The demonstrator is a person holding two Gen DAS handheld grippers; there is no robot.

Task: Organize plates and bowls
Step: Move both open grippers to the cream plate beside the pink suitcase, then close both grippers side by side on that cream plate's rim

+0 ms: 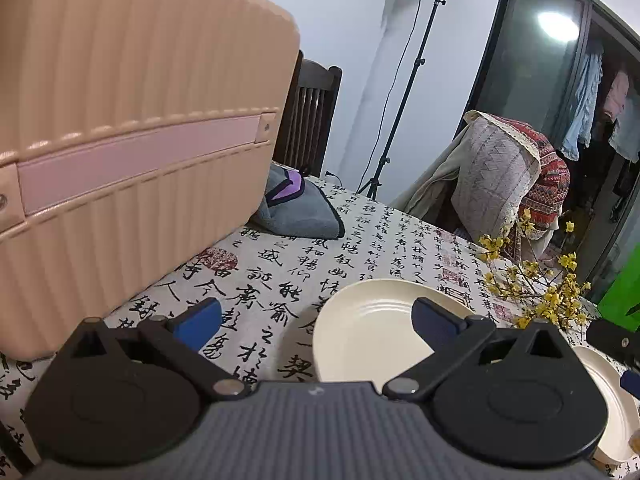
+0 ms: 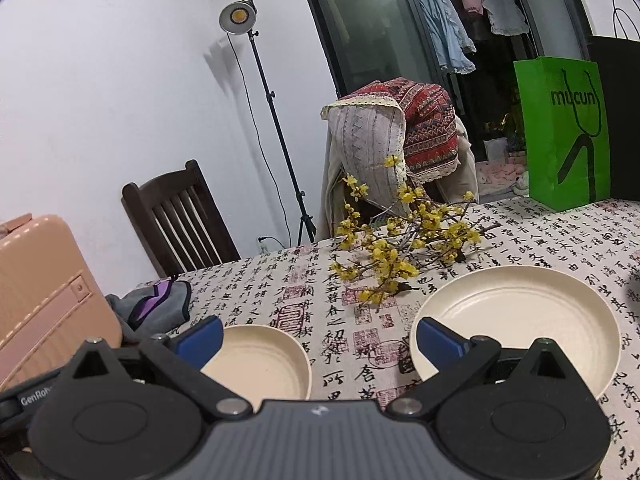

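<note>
Two cream dishes lie on the calligraphy-print tablecloth (image 2: pixel 320 280). The smaller deep plate (image 2: pixel 260 364) sits left of centre in the right wrist view. In the left wrist view this deep plate (image 1: pixel 368 332) lies just ahead of my left gripper (image 1: pixel 316 320), which is open with its right finger over the rim. The larger plate (image 2: pixel 516 320) is under the right finger of my open right gripper (image 2: pixel 316 336). That larger plate (image 1: pixel 612 408) shows partly at the left view's right edge. Neither gripper holds anything.
A pink ribbed suitcase (image 1: pixel 120 140) stands at the left, with a grey and purple cloth (image 1: pixel 300 208) beside it. Yellow flower branches (image 2: pixel 400 248) lie behind the plates. A green paper bag (image 2: pixel 564 132) stands far right. Chairs (image 2: pixel 180 216) and a light stand (image 2: pixel 276 128) are beyond the table's far edge.
</note>
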